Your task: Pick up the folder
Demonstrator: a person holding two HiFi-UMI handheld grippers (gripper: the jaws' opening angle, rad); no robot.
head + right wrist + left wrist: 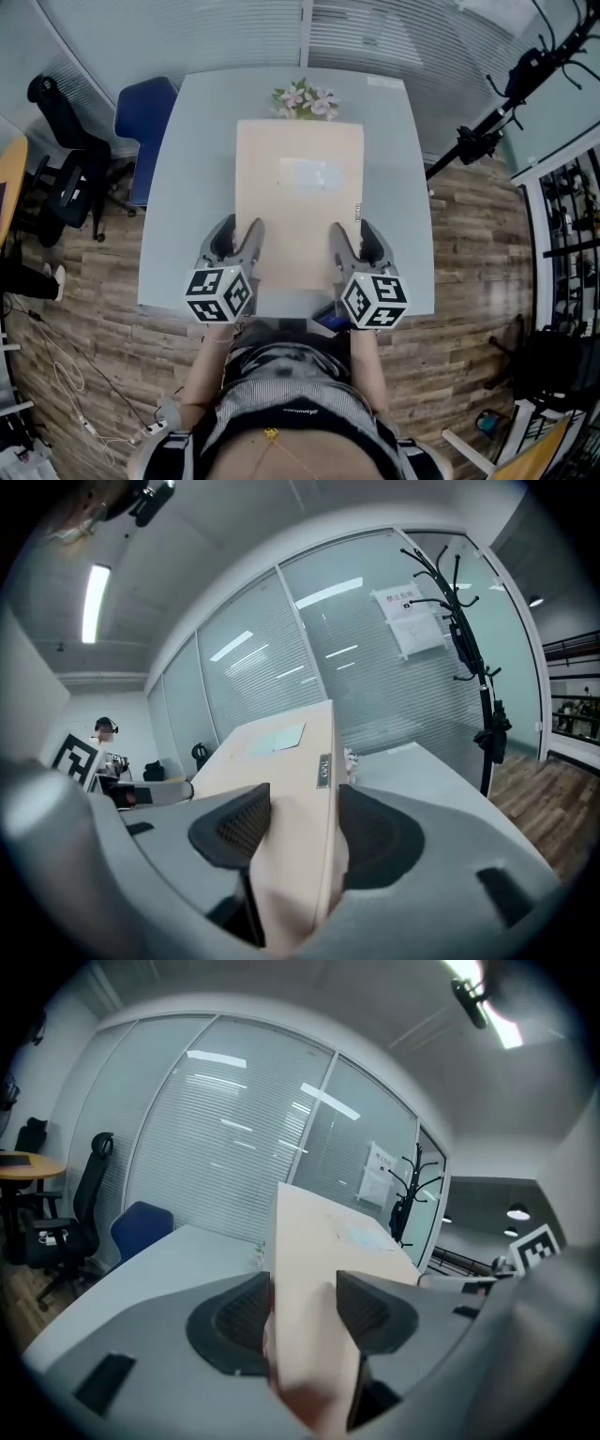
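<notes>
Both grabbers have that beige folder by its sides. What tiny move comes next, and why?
Probably raise both sides together, level: the left gripper and right gripper each clamp one side edge of the folder near its close end, so uneven lifting could twist it.

No wording can be read. A pale label (309,174) sits on the face of the tan folder (298,234) and a small tag (323,771) on its edge. A paper notice (412,621) hangs on the glass wall (356,667), its print too small to read.
</notes>
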